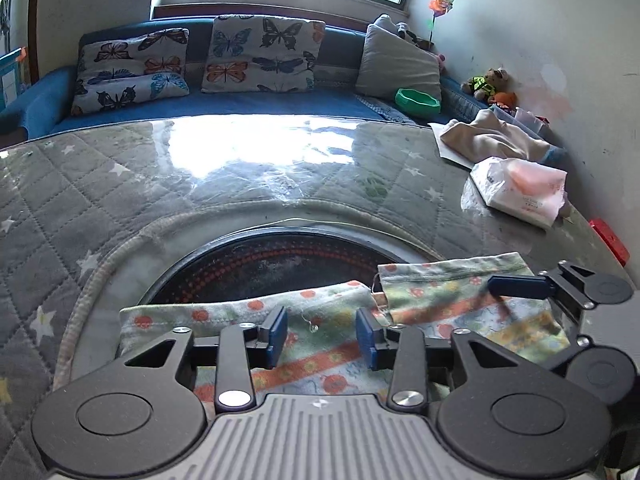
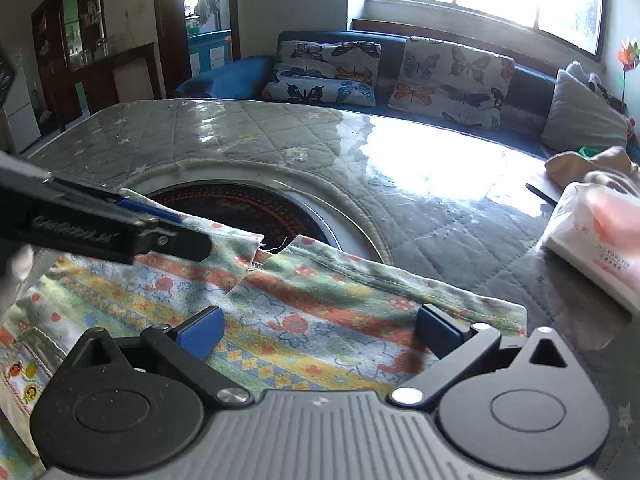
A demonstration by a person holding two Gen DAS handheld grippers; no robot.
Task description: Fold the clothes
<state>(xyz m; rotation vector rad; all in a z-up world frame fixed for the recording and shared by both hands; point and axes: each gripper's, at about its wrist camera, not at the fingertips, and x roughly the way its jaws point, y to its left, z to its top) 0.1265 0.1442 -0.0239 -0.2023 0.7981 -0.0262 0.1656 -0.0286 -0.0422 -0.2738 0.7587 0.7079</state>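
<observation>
A child's garment (image 1: 320, 360) printed with orange stripes and ladybirds lies flat at the near edge of the table, its two hemmed ends side by side. My left gripper (image 1: 322, 334) hovers over the left end, jaws apart, the blue pads not pressing the cloth. My right gripper (image 2: 320, 332) stands wide open over the right end of the garment (image 2: 320, 304), nothing between its pads. One blue pad of the right gripper (image 1: 516, 286) shows at the right in the left wrist view. The left gripper's fingers (image 2: 148, 210) enter the right wrist view from the left.
The garment's far hems overlap a round dark hotplate (image 1: 276, 264) set in the quilted grey table cover (image 1: 120, 184). A tissue pack (image 1: 520, 192) and a beige cloth (image 1: 492, 140) lie at the right. Behind stands a blue sofa with butterfly cushions (image 1: 256, 52) and a green bowl (image 1: 418, 102).
</observation>
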